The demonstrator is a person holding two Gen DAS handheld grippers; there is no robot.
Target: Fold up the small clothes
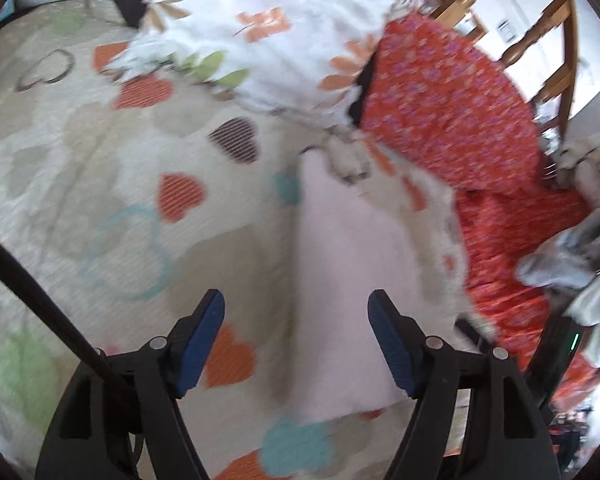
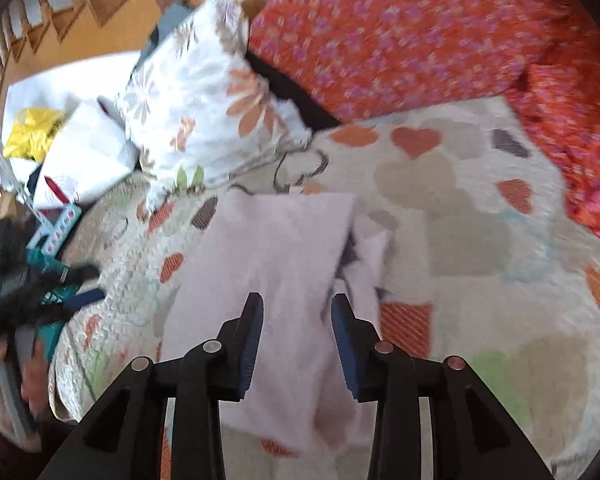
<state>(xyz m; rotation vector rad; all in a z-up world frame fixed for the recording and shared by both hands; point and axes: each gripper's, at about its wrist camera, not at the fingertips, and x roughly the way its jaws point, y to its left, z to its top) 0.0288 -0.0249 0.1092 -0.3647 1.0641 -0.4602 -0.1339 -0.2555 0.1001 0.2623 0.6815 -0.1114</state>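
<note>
A soft bed cover with coloured hearts (image 2: pixel 460 200) fills the middle. A white pillow with orange flowers (image 2: pixel 204 92) lies beside a red pillow with tiny purple flowers (image 2: pixel 380 32). A brown wooden chair (image 1: pixel 540 40) stands behind.

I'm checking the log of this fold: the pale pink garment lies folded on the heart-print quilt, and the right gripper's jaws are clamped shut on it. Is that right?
Not quite. The pale pink garment does lie folded on the heart-print quilt, but the right gripper is not clamped on it: its jaws stand apart above the cloth, with a clear gap between them. The right wrist view shows this.
</note>
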